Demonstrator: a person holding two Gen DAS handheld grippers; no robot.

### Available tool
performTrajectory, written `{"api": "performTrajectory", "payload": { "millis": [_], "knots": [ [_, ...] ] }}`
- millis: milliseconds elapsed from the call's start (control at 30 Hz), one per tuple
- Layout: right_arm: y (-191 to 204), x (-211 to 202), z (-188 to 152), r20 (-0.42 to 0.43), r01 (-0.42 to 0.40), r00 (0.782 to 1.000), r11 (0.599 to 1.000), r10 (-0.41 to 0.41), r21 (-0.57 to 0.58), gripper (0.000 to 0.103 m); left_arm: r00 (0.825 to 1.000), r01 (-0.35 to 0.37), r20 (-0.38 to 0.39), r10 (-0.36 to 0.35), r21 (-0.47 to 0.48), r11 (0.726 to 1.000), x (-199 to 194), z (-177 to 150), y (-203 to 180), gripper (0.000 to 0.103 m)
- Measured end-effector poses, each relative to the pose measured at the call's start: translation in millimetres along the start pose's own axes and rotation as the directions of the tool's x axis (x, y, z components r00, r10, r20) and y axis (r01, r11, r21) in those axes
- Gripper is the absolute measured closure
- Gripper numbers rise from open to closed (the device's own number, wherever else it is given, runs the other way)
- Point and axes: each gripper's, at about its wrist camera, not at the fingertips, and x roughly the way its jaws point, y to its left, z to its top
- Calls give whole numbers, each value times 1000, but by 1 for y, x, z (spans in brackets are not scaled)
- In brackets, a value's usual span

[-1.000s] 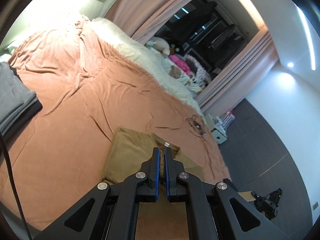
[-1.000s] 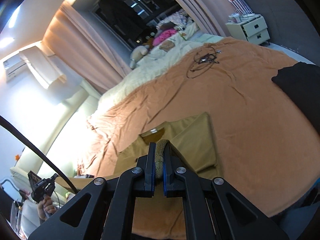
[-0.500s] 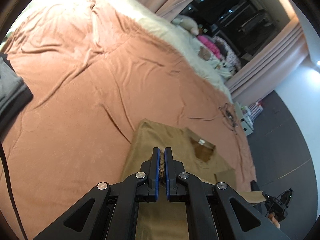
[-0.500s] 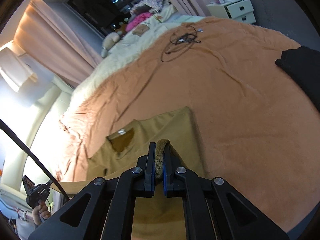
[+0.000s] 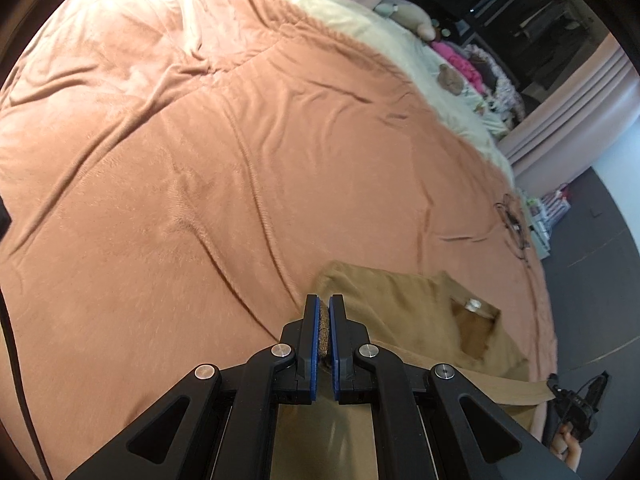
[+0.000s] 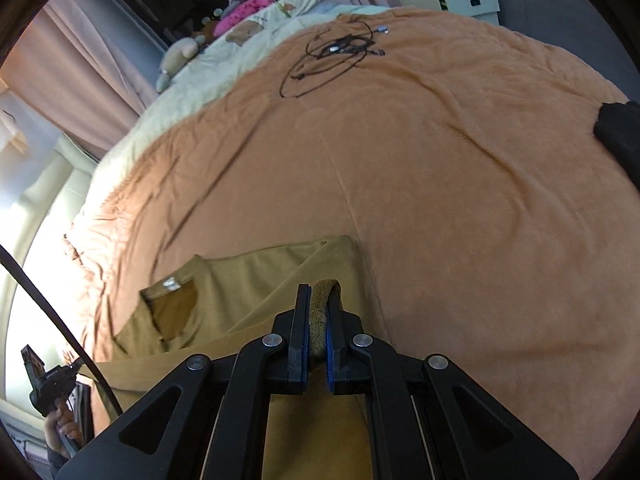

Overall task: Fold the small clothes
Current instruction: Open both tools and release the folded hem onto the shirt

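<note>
Bedroom light falls across the bed [image 5: 224,184], whose rust-orange cover fills most of what we see, with pink curtains [image 6: 76,60] and a cream nightstand [image 6: 460,0] beyond its far edge. We see the tan shirt [image 5: 400,320] lying near the bed's near edge, collar and neck label facing up, its lower part lifted toward us. The left gripper [image 5: 324,320] reaches forward and low over the cover, its fingers clamped on a fold of the shirt's hem. The right gripper [image 6: 317,320] angles forward the same way, fingers pressed together on another bunched fold. A coiled black cable [image 6: 332,56] lies near the bed's far edge, and a dark garment [image 6: 620,132] rests at its right edge.
</note>
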Motion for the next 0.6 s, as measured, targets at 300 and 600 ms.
{"api": "performTrajectory", "payload": {
  "millis": [300, 600],
  "knots": [
    [22, -5, 1, 11, 100, 995, 992, -100, -74, 31, 995, -92, -23, 94, 95, 991, 18, -7, -1, 60],
    [28, -30, -25, -71, 141, 984, 961, -162, -239, 31, 984, -131, -87, 154, 230, 964, 5, -30, -13, 53]
  ]
}}
